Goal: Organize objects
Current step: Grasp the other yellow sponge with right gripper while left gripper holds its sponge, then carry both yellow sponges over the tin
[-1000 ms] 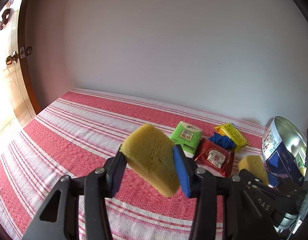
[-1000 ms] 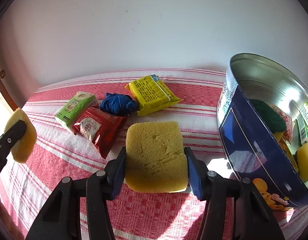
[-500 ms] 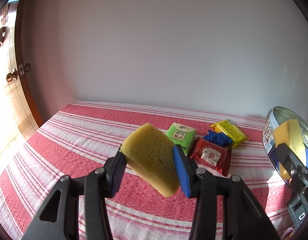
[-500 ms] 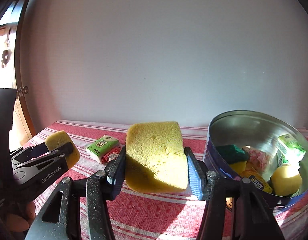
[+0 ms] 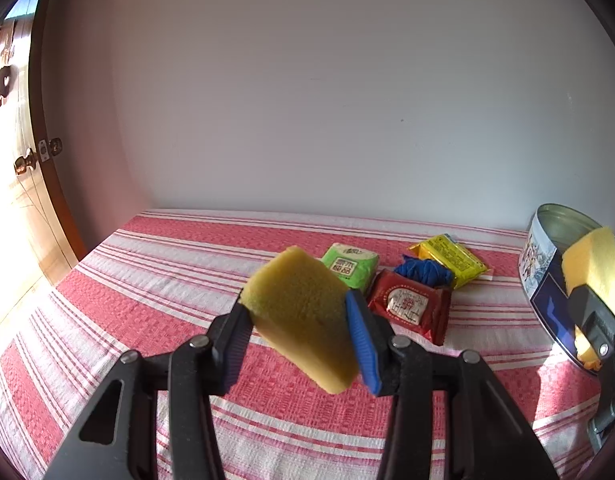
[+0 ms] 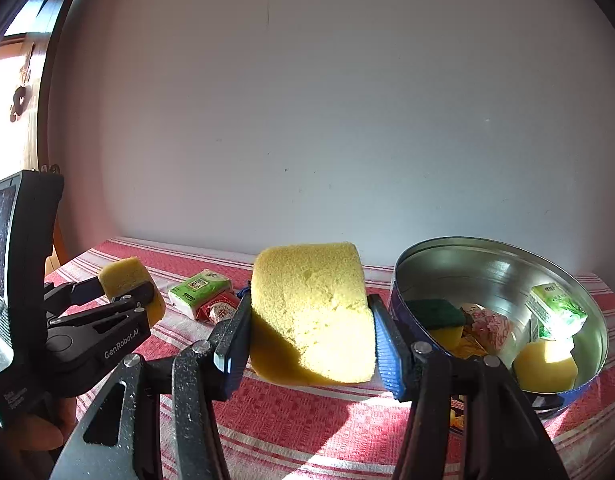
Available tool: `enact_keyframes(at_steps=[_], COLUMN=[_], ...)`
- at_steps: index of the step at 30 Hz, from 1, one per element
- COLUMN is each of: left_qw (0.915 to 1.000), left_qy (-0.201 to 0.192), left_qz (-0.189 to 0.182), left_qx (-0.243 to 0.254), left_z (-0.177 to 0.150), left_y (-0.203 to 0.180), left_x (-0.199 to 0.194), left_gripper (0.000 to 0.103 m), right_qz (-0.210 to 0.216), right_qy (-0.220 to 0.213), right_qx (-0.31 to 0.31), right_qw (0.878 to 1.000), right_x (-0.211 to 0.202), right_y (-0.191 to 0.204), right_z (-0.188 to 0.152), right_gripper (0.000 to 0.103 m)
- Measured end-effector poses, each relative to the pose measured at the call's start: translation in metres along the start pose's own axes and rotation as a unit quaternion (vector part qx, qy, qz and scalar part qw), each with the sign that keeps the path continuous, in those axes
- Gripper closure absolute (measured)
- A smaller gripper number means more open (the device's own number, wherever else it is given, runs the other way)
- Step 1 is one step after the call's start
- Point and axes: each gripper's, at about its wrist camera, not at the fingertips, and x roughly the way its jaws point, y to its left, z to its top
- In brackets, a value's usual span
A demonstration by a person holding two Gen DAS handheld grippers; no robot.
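My left gripper point(image 5: 301, 336) is shut on a yellow sponge point(image 5: 299, 312) and holds it tilted above the red striped cloth point(image 5: 167, 280). My right gripper point(image 6: 309, 340) is shut on a second yellow sponge point(image 6: 311, 312), raised just left of the round blue tin point(image 6: 503, 256). The tin holds a green scourer, a sponge, a green pack and other packets. The right gripper's sponge also shows at the right edge of the left wrist view point(image 5: 593, 264), beside the tin point(image 5: 547, 240).
A green tissue pack point(image 5: 349, 266), a red packet point(image 5: 407, 304), a blue cloth bundle point(image 5: 423, 270) and a yellow packet point(image 5: 451, 258) lie on the cloth left of the tin. A white wall stands behind. A wooden door point(image 5: 23, 168) is at the left.
My right gripper has lifted its sponge off the cloth and brought it up beside the tin. The left gripper has stayed shut on its sponge and shifted a little.
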Motion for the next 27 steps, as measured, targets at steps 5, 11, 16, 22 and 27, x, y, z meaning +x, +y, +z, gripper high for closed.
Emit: enact_keyframes(at_steps=[5, 11, 16, 22, 27], left_qw=[1.0000, 0.9999, 0.9999, 0.9999, 0.9999], left_qy=[-0.007, -0.007, -0.008, -0.012, -0.012], left_qz=[0.000, 0.001, -0.003, -0.005, -0.009], left_qx=[-0.001, -0.009, -0.009, -0.005, -0.005], left_z=[-0.003, -0.006, -0.010, -0.013, -0.016], left_y=[-0.005, -0.009, -0.016, -0.028, -0.039], left_x=[-0.007, -0.013, -0.022, -0.030, -0.036], left_gripper=[0.057, 0.057, 0.057, 0.057, 0.057], right_qz=[-0.002, -0.002, -0.004, -0.011, -0.018], right_qy=[-0.002, -0.002, -0.004, -0.007, -0.011], right_qx=[-0.005, -0.010, -0.014, -0.018, -0.021], right_qw=[1.000, 1.000, 1.000, 1.000, 1.000], right_x=[-0.006, -0.002, -0.005, -0.006, -0.005], right_y=[-0.001, -0.017, -0.023, -0.041, -0.044], right_z=[-0.001, -0.006, -0.006, -0.009, -0.010], right_gripper=[0.046, 0.046, 0.046, 0.046, 0.046])
